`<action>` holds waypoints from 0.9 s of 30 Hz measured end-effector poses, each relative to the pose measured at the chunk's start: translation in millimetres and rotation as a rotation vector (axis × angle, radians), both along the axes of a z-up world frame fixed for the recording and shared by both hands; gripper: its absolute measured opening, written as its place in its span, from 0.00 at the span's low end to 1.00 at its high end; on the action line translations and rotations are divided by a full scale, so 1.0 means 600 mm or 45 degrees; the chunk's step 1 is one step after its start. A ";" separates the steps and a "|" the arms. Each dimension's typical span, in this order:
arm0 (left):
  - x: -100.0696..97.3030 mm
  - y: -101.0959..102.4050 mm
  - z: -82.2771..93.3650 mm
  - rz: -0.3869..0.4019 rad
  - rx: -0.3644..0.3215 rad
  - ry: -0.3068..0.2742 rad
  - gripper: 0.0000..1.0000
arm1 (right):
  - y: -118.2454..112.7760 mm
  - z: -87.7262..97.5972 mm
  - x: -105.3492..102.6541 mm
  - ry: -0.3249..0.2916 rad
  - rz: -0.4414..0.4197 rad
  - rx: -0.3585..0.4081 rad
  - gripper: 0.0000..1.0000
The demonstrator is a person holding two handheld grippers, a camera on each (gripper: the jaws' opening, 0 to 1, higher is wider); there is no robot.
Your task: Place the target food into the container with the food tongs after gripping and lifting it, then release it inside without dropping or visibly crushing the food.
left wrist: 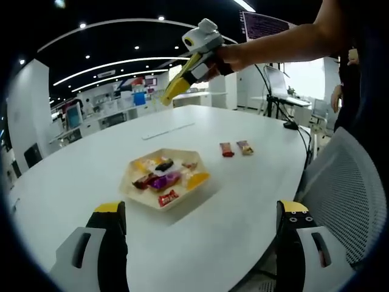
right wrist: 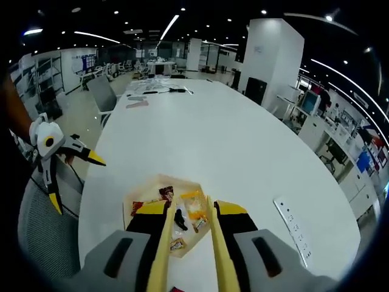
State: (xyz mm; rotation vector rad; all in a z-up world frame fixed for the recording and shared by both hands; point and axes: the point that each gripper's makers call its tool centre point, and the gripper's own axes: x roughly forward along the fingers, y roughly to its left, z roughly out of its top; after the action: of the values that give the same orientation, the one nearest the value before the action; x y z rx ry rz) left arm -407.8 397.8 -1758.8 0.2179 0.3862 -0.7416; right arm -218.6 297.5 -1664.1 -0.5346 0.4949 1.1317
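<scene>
1. Right gripper (right wrist: 188, 228) carries yellow plastic food tongs (right wrist: 185, 255) clamped between its jaws. The tong arms run forward and apart, tips slightly spread, nothing between them. Judged: poised high above the tray for a downward pick.
2. In the left gripper view the right gripper (left wrist: 193, 58) shows in a person's hand (left wrist: 228, 58), raised well above the white oval table (left wrist: 243, 201), tongs pointing down-left toward the tray.
3. Left gripper (left wrist: 200, 234): jaws wide apart, holding nothing, low near the table edge. Judged: parked, staying clear of the pick. It also shows at left in the right gripper view (right wrist: 51, 155).
4. Target food: wrapped snacks lying in the beige hexagonal shallow tray (left wrist: 135, 193), one tray, mid-table. Roughly seven pieces: yellow, purple, red, black, orange wrappers. Exact count unclear.
5. Two small wrapped snacks (left wrist: 236, 148) lie on the table right of the tray, just beside each other.
6. One grey mesh chair (left wrist: 352, 194) at the table edge.
7. Which container is the destination, cannot tell.
</scene>
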 end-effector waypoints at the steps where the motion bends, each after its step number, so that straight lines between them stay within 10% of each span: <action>1: 0.000 0.000 -0.001 0.000 -0.004 0.001 1.00 | -0.005 0.001 0.000 -0.003 -0.005 0.000 0.28; 27: -0.006 -0.008 -0.011 -0.036 0.019 0.028 1.00 | -0.215 -0.021 -0.034 0.005 -0.197 0.015 0.29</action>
State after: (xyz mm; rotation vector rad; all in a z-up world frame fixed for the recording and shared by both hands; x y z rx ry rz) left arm -411.4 393.0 -1765.2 0.2298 0.4103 -0.7698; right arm -239.1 168.7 -1676.5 -0.4755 0.5235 0.9873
